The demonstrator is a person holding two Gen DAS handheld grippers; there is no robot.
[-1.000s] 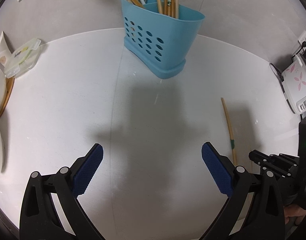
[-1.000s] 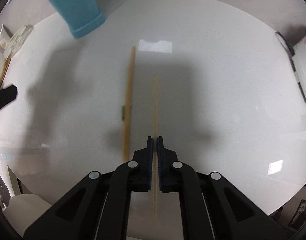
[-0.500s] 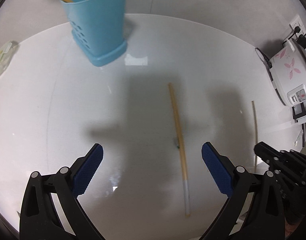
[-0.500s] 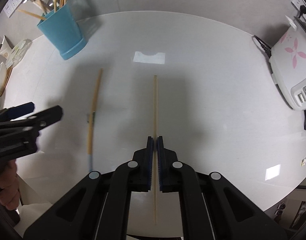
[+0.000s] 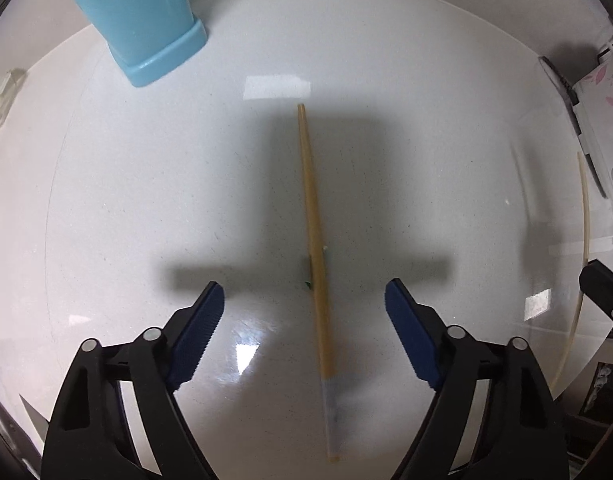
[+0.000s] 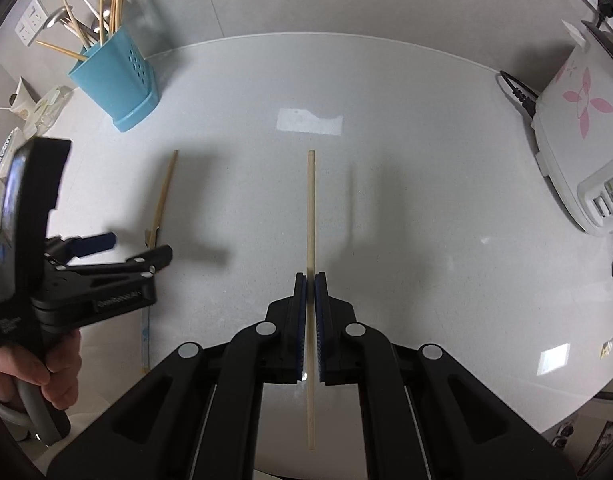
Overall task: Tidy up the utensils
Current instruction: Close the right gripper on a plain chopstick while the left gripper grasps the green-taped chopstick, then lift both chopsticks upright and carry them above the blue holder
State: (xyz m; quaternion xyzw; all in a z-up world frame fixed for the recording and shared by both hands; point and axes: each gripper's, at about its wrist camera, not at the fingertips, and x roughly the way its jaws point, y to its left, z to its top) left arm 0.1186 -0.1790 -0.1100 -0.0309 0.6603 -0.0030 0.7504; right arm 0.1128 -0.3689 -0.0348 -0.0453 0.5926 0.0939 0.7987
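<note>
Two chopsticks were in play: your right gripper (image 6: 310,280) was clamped on a plain chopstick (image 6: 310,208), which ran straight toward 12 o'clock from between the pads and also stuck out behind them, while a second chopstick (image 5: 315,240) with a green mark and a pale end lay flat on the white table (image 5: 146,200). Your left gripper (image 5: 304,304) hung above that one with its jaws spread wide, the stick running between them toward 12 o'clock and neither pad touching it. In the right wrist view the left gripper (image 6: 138,246) covered the middle of that chopstick (image 6: 164,188). At 11 o'clock in that view stood the blue utensil holder (image 6: 118,84), already holding chopsticks and spoons, well apart from both sticks. A white rice cooker (image 6: 578,120) with a pink flower sat at 2 o'clock, and small containers (image 6: 46,108) lay just left of the holder.
</note>
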